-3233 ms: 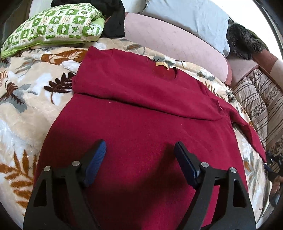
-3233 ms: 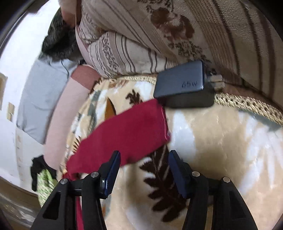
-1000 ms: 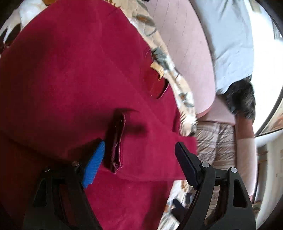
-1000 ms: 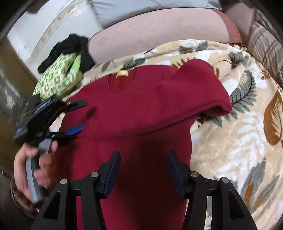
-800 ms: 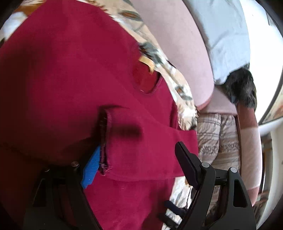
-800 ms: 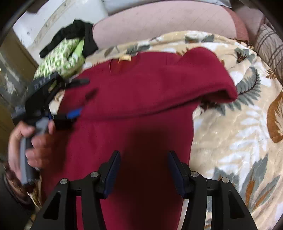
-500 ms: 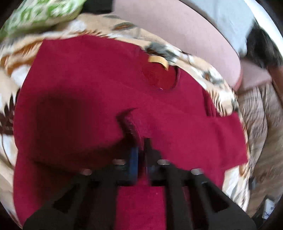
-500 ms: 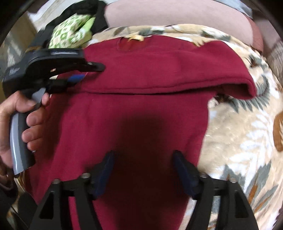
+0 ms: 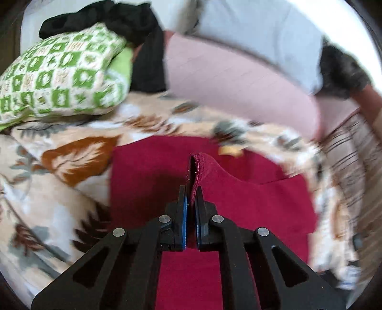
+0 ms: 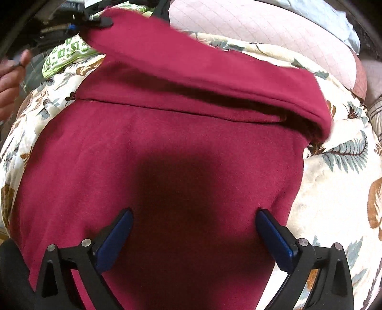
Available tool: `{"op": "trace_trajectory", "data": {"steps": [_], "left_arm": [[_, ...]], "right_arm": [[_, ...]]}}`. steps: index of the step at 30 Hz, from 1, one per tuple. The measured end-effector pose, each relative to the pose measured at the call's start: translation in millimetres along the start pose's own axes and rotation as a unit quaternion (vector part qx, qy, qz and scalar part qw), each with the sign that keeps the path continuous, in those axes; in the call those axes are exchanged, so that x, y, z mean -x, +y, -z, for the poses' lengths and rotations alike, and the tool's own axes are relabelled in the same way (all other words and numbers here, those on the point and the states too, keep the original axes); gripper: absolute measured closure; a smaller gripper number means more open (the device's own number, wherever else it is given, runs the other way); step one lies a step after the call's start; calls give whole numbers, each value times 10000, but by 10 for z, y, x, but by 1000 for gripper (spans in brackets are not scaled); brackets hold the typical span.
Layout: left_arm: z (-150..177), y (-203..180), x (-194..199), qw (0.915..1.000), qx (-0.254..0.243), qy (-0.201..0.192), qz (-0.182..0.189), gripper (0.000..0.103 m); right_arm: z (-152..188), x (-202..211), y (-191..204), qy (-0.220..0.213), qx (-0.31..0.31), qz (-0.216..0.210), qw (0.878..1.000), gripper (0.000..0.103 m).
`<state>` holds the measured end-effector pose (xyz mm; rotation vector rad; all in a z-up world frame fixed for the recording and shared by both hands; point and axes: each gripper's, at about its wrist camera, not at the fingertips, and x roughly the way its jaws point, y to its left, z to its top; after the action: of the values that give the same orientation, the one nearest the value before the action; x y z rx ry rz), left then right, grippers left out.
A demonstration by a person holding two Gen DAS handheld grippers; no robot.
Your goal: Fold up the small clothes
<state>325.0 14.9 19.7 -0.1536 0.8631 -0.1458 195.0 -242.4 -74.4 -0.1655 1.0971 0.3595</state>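
Note:
A dark red sweater [image 9: 250,202] lies flat on a leaf-print blanket [image 9: 59,167]. My left gripper [image 9: 191,190] is shut on the cuff [image 9: 198,164] of one sleeve and holds it raised off the sweater's chest. In the right wrist view that sleeve [image 10: 191,62] stretches up to the top left, where the left gripper's black tip [image 10: 100,20] pinches it. My right gripper [image 10: 193,214] hovers low over the sweater's body [image 10: 167,143]. Its jaws are opening and stand wide. Only flat fabric lies under them, and the pads press on nothing.
A green patterned pillow [image 9: 62,76] and a black garment [image 9: 124,21] lie at the back left. A pink bolster [image 9: 226,81] and a grey pillow [image 9: 250,31] line the back. A striped cushion [image 9: 353,147] is on the right. A hand [image 10: 9,78] shows at the left edge.
My left gripper shut on the sleeve cuff, rolled upright and lifted it. My right gripper sank toward the sweater's body and spread its jaws wider.

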Motion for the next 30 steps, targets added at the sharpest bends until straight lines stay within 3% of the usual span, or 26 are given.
{"op": "trace_trajectory", "data": {"steps": [4,5,8,9,12,15,17,18,19,22,23,26,28,30], "left_arm": [[164,212,-369,9973,70,548,-482,98],[205,264,-408,9963,157,642,-545,92],[272,401,-325,9970,331,486,-505,89],[274,411,-258,9971,313,349,-595,88],[249,456,1,9922,357,-277,-1158,87],[193,363,154,9913,481,-683,-1021,87],[180,135,76,9957,261,-611,-648,87],[184,69,22,9967,194,-514,-601,87],[190,12,-79,9974,160,-364,-600,87],[269,-15,-561,9950,191,581,-787,86],[328,19,-633,9954,173,555,-767,85],[408,-10,-630,9962,-117,300,-805,85],[439,-10,-644,9962,-238,215,-804,85],[449,40,-638,9977,-94,148,-662,85]], "right_arm": [[-6,15,-4,2,22,-23,10000,0],[-14,18,-6,28,33,-37,10000,0],[-105,68,-70,214,89,-133,9996,4],[-157,165,-181,58,-25,-55,10000,8],[-318,395,-504,-624,-570,248,9961,8],[-447,661,-853,-1727,-1206,770,9745,13],[-509,708,-988,-2084,-1410,730,9651,45],[-580,662,-1047,-2116,-1503,437,9647,69],[-630,623,-1072,-2135,-1515,256,9648,74],[-805,427,-1036,-2198,-1372,156,9657,76],[-852,314,-1044,-2075,-1396,119,9682,76],[-828,-228,-1126,-903,-1615,271,9824,77],[-776,-267,-1113,-1093,-1508,253,9822,77],[-819,-238,-1120,-984,-1506,196,9835,75]]}}
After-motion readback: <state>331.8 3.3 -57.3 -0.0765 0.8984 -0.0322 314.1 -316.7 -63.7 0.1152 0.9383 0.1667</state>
